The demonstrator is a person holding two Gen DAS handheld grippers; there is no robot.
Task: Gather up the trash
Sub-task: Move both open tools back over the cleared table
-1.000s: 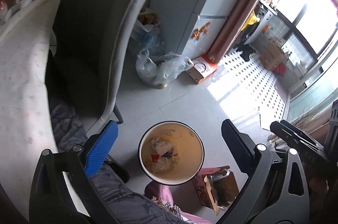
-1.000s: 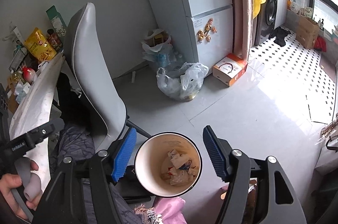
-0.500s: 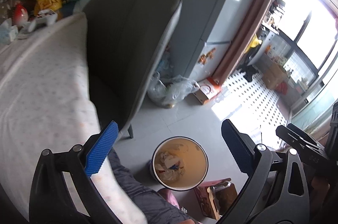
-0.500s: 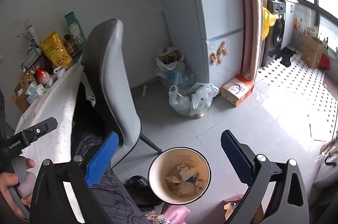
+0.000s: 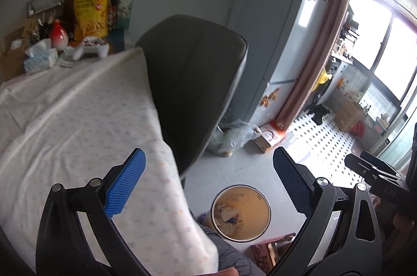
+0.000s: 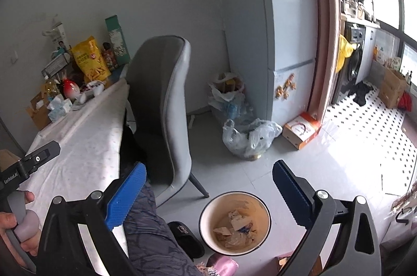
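Note:
A round waste bin [image 5: 241,212] [image 6: 235,222] stands on the grey floor, with crumpled paper and wrappers [image 6: 235,226] lying inside. My left gripper [image 5: 208,183] hangs open high above it, its blue pad [image 5: 125,183] over the table's cloth and nothing between its fingers. My right gripper [image 6: 208,192] is also open and empty, well above the bin. A hand [image 6: 15,231] at the left edge of the right wrist view grips the left tool's handle.
A table with a white dotted cloth [image 5: 73,125] [image 6: 78,153] carries a yellow snack bag [image 5: 90,11], a tissue pack [image 5: 40,57] and a game controller [image 5: 90,50] at its far end. A grey chair [image 6: 161,114], plastic bags [image 6: 250,138], a fridge [image 6: 289,41] and a small box [image 6: 301,130] stand around.
Both grippers rose and tilted up, so the bin shrank and slid low in both views and the table came into sight. The right gripper's jaws widened.

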